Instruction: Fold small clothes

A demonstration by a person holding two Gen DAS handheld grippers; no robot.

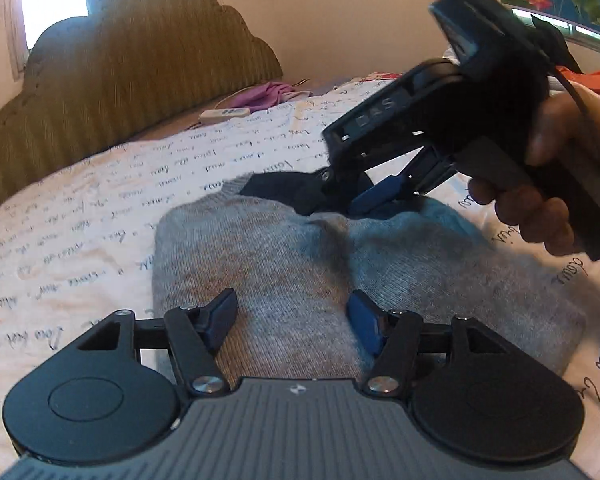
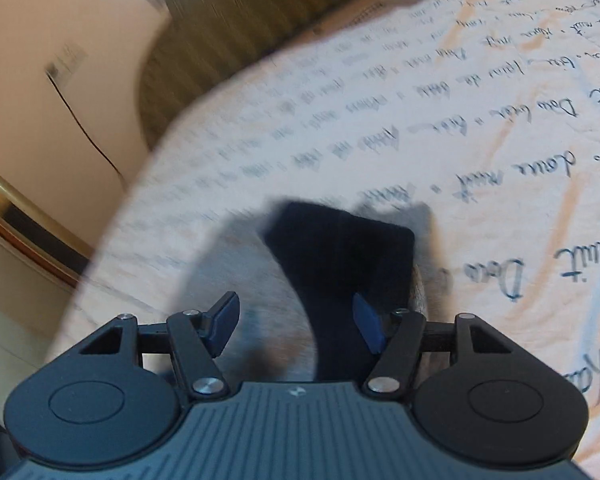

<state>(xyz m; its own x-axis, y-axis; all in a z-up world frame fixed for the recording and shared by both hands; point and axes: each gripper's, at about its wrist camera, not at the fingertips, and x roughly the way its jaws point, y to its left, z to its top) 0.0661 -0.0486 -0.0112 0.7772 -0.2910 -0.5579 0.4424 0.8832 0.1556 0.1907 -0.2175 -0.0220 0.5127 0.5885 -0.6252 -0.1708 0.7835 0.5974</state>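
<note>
1. Step, as I read it: early in the fold. The grey sweater (image 1: 340,272) lies mostly flat on the bed (image 1: 100,200), neck end far, hem near you. No finished fold is visible.
2. Your left hand-held gripper (image 1: 292,322) is over the near hem with its jaws spread, gripping nothing. Grey knit shows between the blue pads (image 1: 220,316).
3. Your right hand-held gripper (image 1: 374,194) is at the far end of the sweater, over the dark collar piece (image 1: 296,192). In the right wrist view its jaws stand spread, and the dark fabric (image 2: 340,272) runs between them, close against the right pad (image 2: 366,328). No pinch yet. That view is blurred, so I can't tell whether the pad touches the fabric.
4. Next move, my call: close the right hand-held gripper on the collar edge, taking only the layers you want. Then get the left one onto the hem or a side edge before lifting.
5. Risk: the knit is soft and bunches down the middle. A single pinch will drag it rather than fold it.
6. Containers: none in view. Also on the bed: a white remote (image 1: 225,114) and a purple cloth (image 1: 266,94), both far, near the headboard (image 1: 140,72), well apart from the sweater.
</note>
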